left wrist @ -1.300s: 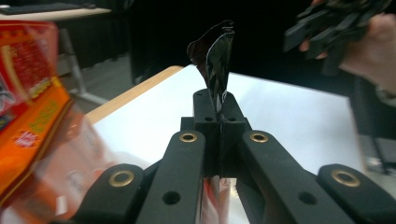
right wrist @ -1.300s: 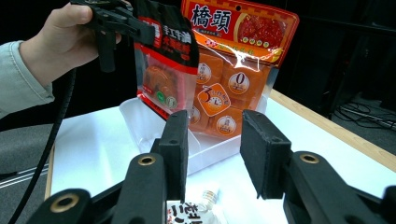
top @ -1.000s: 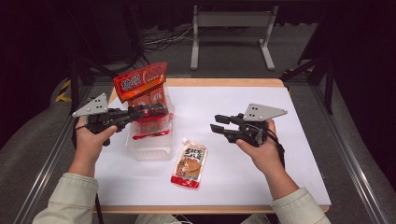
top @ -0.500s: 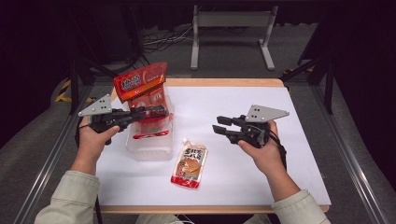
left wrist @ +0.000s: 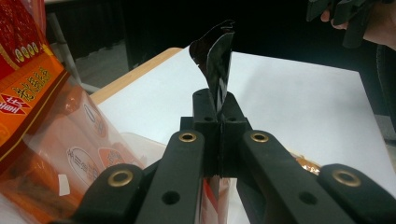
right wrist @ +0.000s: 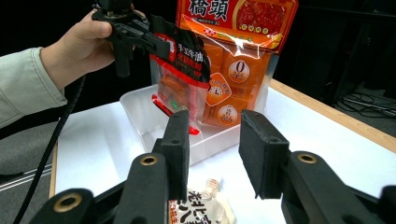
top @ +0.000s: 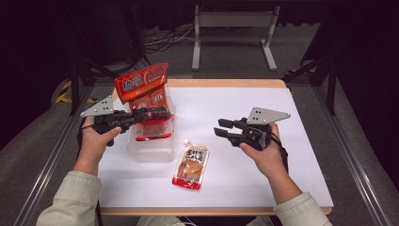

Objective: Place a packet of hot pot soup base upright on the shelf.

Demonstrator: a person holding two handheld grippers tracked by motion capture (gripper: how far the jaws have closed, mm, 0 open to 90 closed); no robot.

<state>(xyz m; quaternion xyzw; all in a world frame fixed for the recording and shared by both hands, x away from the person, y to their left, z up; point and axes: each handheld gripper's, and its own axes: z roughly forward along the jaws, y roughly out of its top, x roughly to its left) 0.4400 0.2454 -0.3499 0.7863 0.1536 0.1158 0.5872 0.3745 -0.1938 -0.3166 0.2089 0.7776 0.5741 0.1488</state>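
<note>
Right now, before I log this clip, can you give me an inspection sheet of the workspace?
Surface: white table with a wooden edge, mostly bare.
Job's things: clear plastic tub holding a tall orange packet; a dark-topped sachet hanging over the tub; spouted pouch lying flat in front.
Clutter: nothing seen.
Grippers: left gripper jaws shut on the sachet's top edge; right gripper open, empty, held above the table.
Cables: black cable trailing from the left gripper; loose wires on the floor behind.
Surroundings: dark room, grey metal stand beyond the table.
</note>
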